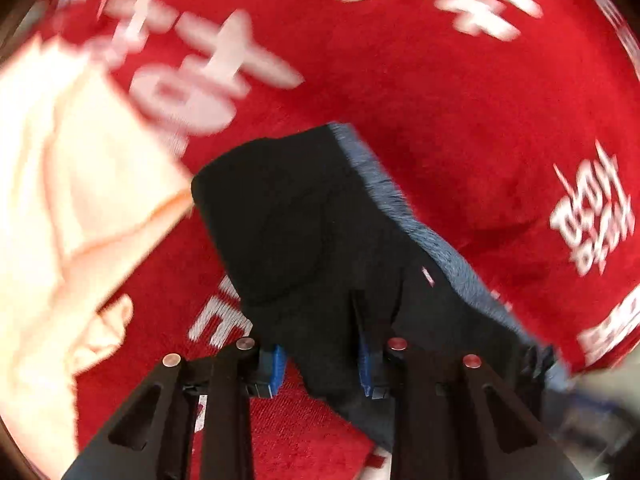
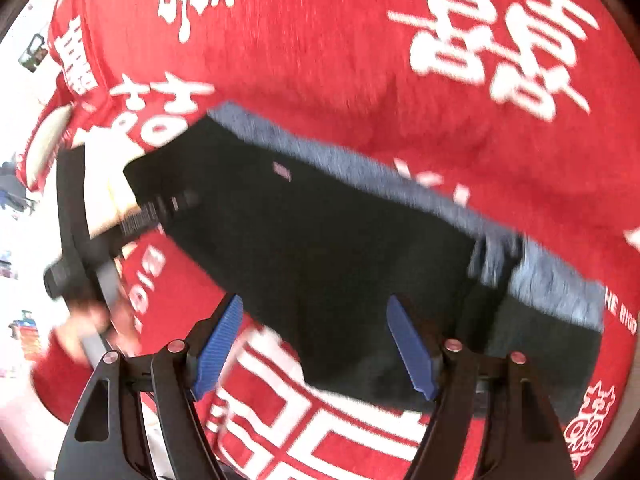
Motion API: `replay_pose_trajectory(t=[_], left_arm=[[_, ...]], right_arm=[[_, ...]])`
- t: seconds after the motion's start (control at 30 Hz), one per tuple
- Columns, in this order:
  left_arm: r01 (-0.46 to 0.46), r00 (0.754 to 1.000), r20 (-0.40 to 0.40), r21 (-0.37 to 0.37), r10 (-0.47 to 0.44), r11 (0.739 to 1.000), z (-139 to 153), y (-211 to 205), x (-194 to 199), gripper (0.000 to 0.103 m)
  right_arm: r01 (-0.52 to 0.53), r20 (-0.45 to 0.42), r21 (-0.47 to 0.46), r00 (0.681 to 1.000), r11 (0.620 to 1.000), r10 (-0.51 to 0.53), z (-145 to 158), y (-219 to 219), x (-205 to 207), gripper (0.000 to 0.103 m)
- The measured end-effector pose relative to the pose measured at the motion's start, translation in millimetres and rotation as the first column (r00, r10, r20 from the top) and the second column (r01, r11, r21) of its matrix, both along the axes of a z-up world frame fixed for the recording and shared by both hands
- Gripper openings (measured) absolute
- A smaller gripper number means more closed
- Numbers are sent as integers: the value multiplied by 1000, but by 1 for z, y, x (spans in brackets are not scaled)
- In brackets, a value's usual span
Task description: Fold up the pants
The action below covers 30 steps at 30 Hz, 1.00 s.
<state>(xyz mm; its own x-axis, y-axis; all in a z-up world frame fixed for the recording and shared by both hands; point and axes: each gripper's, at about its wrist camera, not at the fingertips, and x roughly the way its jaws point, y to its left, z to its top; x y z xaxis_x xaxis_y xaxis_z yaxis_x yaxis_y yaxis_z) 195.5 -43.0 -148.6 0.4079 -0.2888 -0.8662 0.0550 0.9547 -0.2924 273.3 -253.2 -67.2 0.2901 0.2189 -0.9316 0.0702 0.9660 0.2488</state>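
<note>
The black pants (image 1: 304, 232) with a grey-blue waistband (image 1: 384, 188) lie folded on a red cloth with white characters. My left gripper (image 1: 324, 364) has its blue pads on either side of the pants' near edge, with black cloth between them. In the right wrist view the same pants (image 2: 320, 248) lie across the middle, waistband (image 2: 360, 168) on the far side. My right gripper (image 2: 316, 348) is open, its blue pads (image 2: 218, 344) spread wide just above the pants' near edge, holding nothing.
The red cloth (image 1: 460, 92) covers the whole surface. A pale peach garment (image 1: 68, 184) lies to the left in the left wrist view. The left gripper's black body and the hand holding it (image 2: 84, 256) show at the left of the right wrist view.
</note>
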Motion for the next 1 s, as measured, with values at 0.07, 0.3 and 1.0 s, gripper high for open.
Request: replay_pose_trajectory(t=[0.07,0.3,1.0], left_arm=[[55,997,58,92,-60,994,9,-16,-9,29],[211,941,187,327,-282,921,29,-65,-39,29],[289,864,280,405,-419,867,67,-96,-66,29]], right_arm=[[-11,-11,49,1000,999,12,11,-2,27,81],[-139,-114,164,981,977,159,32,34,131,85],[-293,-286,163,900,942,329,-5,82,181,17]])
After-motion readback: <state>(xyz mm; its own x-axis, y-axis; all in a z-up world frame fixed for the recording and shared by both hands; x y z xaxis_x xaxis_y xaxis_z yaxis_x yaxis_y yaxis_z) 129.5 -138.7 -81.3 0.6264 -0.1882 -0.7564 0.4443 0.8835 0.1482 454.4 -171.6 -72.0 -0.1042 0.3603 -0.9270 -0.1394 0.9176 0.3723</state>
